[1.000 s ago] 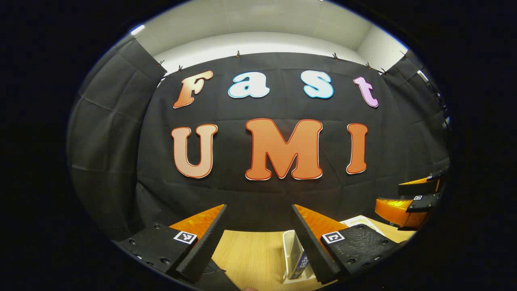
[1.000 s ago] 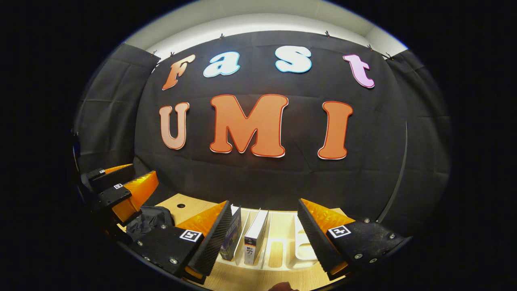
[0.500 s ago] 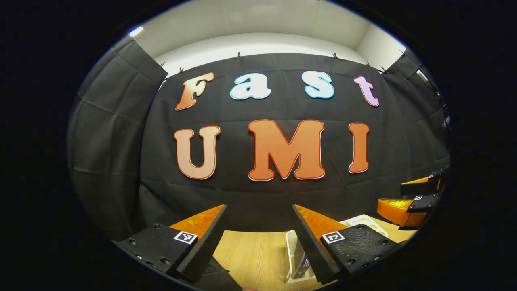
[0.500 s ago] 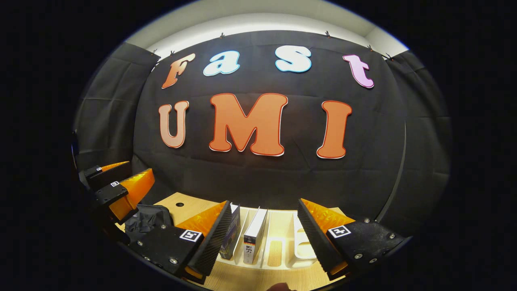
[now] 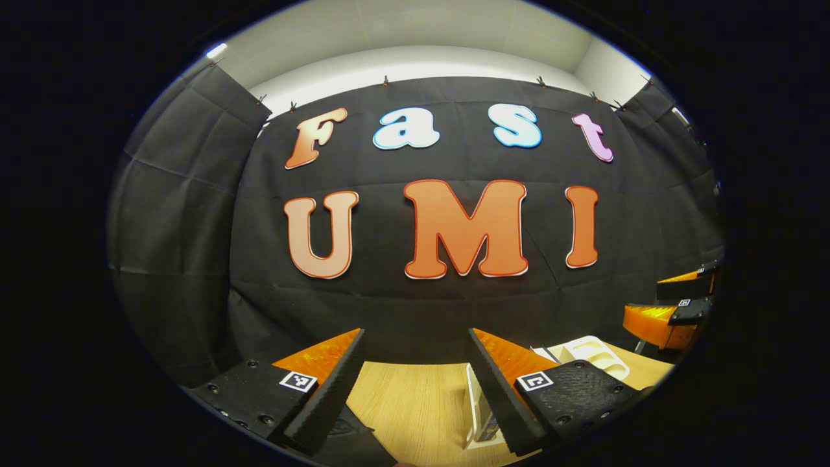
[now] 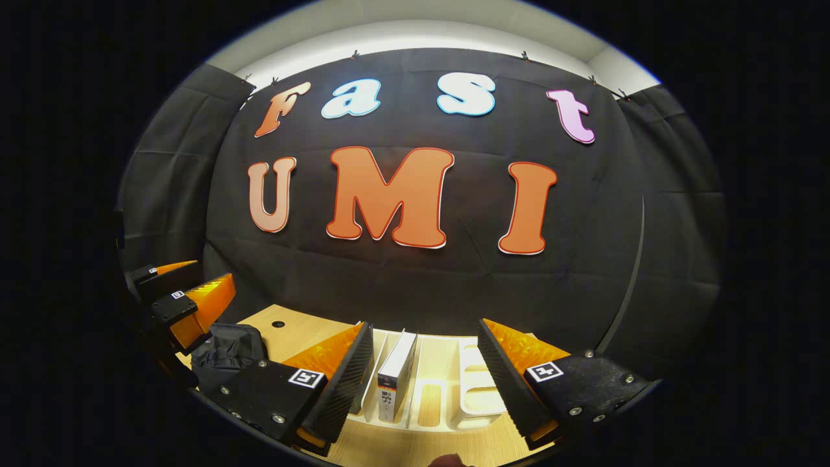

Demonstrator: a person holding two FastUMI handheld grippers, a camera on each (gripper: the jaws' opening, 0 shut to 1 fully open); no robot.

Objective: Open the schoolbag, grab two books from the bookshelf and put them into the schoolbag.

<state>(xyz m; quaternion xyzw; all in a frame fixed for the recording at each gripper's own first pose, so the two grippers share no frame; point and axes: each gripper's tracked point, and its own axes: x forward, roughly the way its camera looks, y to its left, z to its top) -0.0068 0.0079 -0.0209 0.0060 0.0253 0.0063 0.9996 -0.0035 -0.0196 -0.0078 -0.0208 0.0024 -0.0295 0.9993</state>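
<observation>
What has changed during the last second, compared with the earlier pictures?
Both views drifted slightly. In the right gripper view the white book and bookshelf sit nearer the middle between the fingers, and the left gripper appears higher. Nothing was grasped or released. Both grippers stay open; the schoolbag is unmoved.

Recording booth: black cloth wall [image 6: 415, 285] hanging clipped below a white ceiling [image 5: 415, 32], wooden table [image 5: 415, 402] sitting in front, white bookshelf [image 6: 480, 395] standing on it.
</observation>
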